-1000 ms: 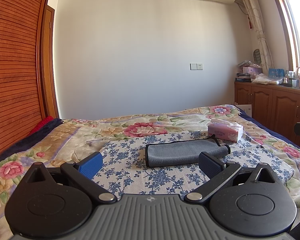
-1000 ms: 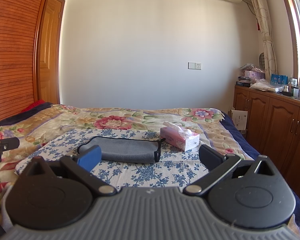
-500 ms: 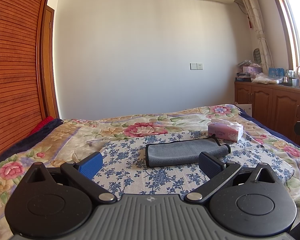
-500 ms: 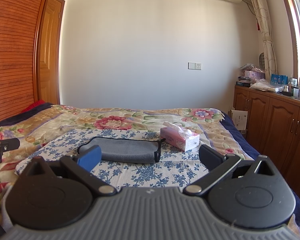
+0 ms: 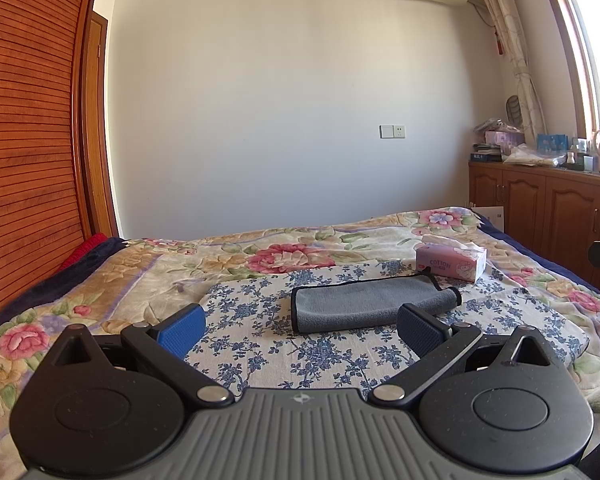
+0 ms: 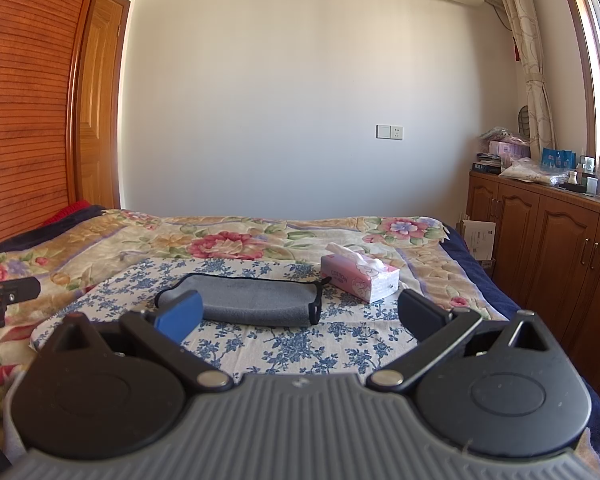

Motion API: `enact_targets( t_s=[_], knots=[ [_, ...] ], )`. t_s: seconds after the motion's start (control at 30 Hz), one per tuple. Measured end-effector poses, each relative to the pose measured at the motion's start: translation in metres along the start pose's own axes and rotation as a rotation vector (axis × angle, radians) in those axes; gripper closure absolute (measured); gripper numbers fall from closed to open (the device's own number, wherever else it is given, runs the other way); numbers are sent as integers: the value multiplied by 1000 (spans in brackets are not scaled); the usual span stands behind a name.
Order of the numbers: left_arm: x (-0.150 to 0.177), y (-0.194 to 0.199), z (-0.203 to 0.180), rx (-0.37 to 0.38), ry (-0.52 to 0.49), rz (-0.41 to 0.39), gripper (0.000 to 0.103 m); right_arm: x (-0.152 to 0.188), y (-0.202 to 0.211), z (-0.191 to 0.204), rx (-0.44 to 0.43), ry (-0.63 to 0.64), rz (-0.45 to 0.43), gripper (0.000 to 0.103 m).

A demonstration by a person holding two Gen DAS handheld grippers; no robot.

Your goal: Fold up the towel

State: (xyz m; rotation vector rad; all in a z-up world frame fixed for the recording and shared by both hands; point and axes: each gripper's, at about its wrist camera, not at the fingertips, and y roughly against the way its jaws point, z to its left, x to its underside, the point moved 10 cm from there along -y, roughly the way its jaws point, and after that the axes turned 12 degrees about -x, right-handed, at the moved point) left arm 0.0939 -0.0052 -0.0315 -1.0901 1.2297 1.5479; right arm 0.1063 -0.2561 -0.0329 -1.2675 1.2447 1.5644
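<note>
A grey towel [image 5: 364, 303] with black trim lies folded in a long strip on a blue-flowered cloth [image 5: 260, 320] on the bed. It also shows in the right wrist view [image 6: 256, 304]. My left gripper [image 5: 300, 330] is open and empty, held back from the towel's near edge. My right gripper [image 6: 298, 316] is open and empty, also short of the towel. The left gripper's side shows at the left edge of the right wrist view [image 6: 4, 296].
A pink tissue box [image 5: 450, 263] stands just behind the towel's right end, also in the right wrist view [image 6: 360, 276]. A flowered quilt [image 5: 140, 276] covers the bed. Wooden cabinets [image 6: 548, 240] run along the right, a slatted wooden wall [image 5: 24, 160] on the left.
</note>
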Motion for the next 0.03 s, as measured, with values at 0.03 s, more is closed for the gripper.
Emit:
enact_targets(
  t_s=[0.03],
  knots=[
    [0,-1,1,-1,-1,0,0,0,0,0,0,0,0,0]
  ],
)
